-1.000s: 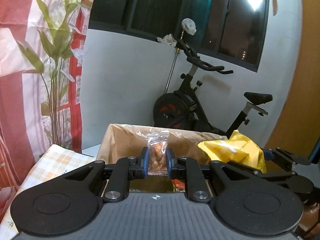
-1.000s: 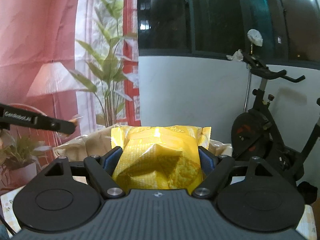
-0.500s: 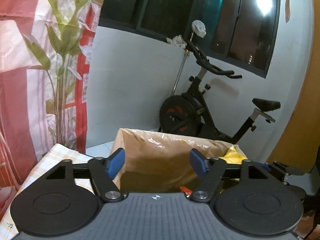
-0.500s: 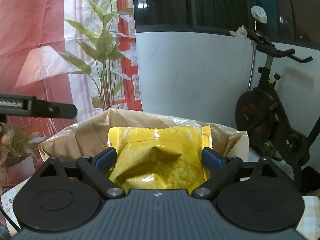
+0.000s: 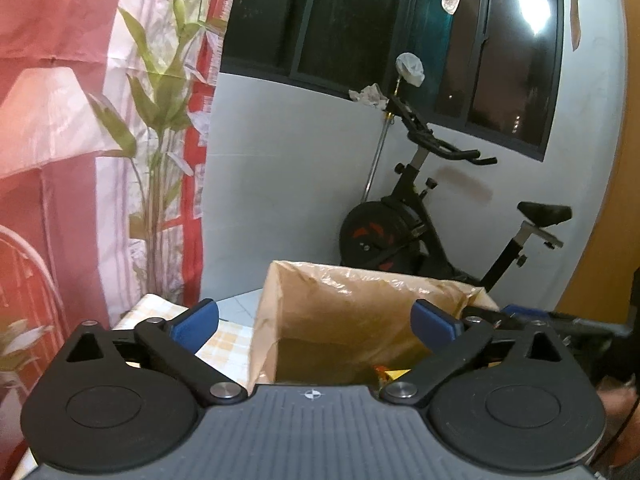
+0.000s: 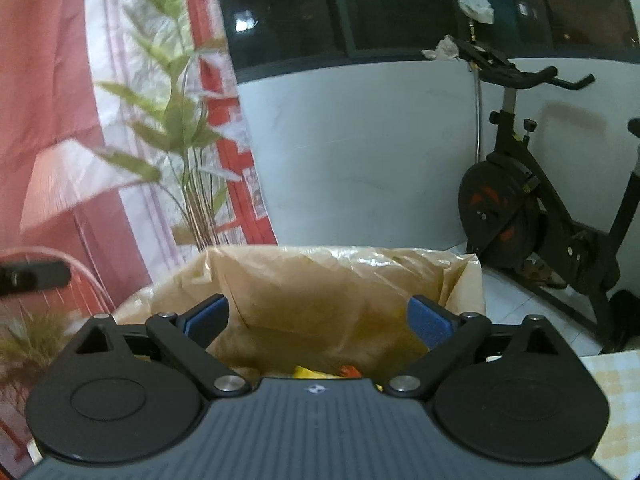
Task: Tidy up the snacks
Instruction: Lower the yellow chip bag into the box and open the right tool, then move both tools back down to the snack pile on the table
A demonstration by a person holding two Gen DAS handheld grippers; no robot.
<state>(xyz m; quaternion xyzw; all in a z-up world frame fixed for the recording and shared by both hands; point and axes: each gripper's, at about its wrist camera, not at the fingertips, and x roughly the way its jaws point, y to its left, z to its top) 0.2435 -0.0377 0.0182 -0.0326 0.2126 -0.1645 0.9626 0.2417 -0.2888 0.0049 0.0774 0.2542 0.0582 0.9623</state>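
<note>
1. Change noted: a second ago the left gripper point(image 5: 314, 322) pinched a small clear packet of brown snacks and the right gripper point(image 6: 318, 316) clamped a yellow snack bag. Both sets of tongs now stand spread wide with nothing between the blue pads.
2. Location of the snacks: slivers of yellow and orange wrapper point(image 6: 326, 372) show low inside the plastic-lined cardboard box point(image 6: 340, 280), just above the near edge of the right gripper body. The left wrist view shows a similar orange and yellow scrap point(image 5: 386, 372) in the same box point(image 5: 360, 312). The bulk of the contents is hidden.
3. Judgement: both items appear deposited, so this pair of placements looks complete. Whether further snacks remain outside the box cannot be told.
4. Surface: a yellow-checked tablecloth point(image 5: 224, 344) covers the table to the left of the box, and a patch point(image 6: 612, 384) shows at near right.
5. Room: an exercise bike point(image 5: 420, 220) stands against the far white wall under dark windows. A leafy plant point(image 6: 180, 140) and a red-and-white curtain point(image 5: 60, 100) occupy the far left.
</note>
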